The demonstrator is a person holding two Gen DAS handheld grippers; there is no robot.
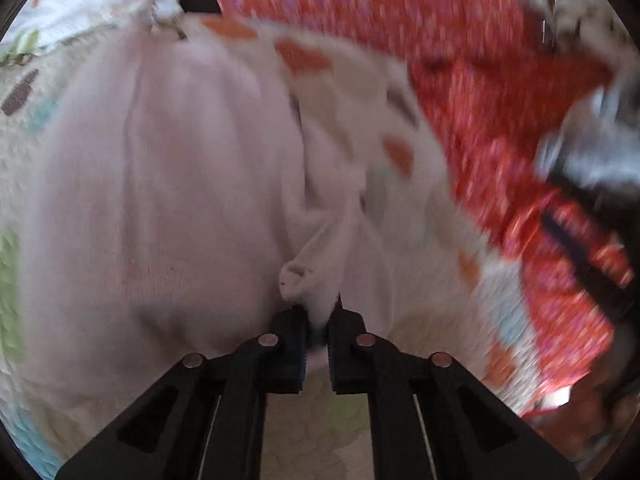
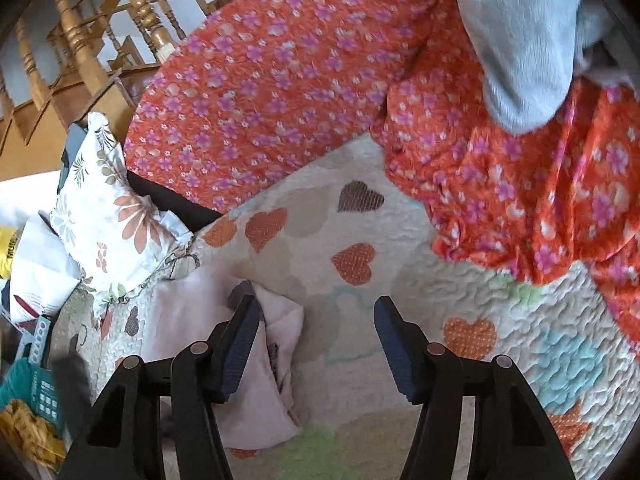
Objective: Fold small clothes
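Observation:
A pale pink garment (image 1: 160, 184) lies spread on a white quilt with coloured hearts (image 1: 400, 152). My left gripper (image 1: 318, 320) is shut on a bunched edge of the pink garment (image 1: 308, 276), which rises between its fingers. In the right wrist view the same pink garment (image 2: 256, 380) lies at the lower left, partly behind the left finger (image 2: 236, 352). My right gripper (image 2: 316, 344) is open and empty above the quilt (image 2: 400, 240), just right of the garment. The left wrist view is blurred by motion.
An orange floral cloth (image 2: 280, 92) covers the far side of the quilt and also shows in the left wrist view (image 1: 440, 40). A grey-blue garment (image 2: 520, 40) hangs at top right. A flowered pillow (image 2: 116, 216) lies at left. Wooden stair railings (image 2: 80, 40) stand behind.

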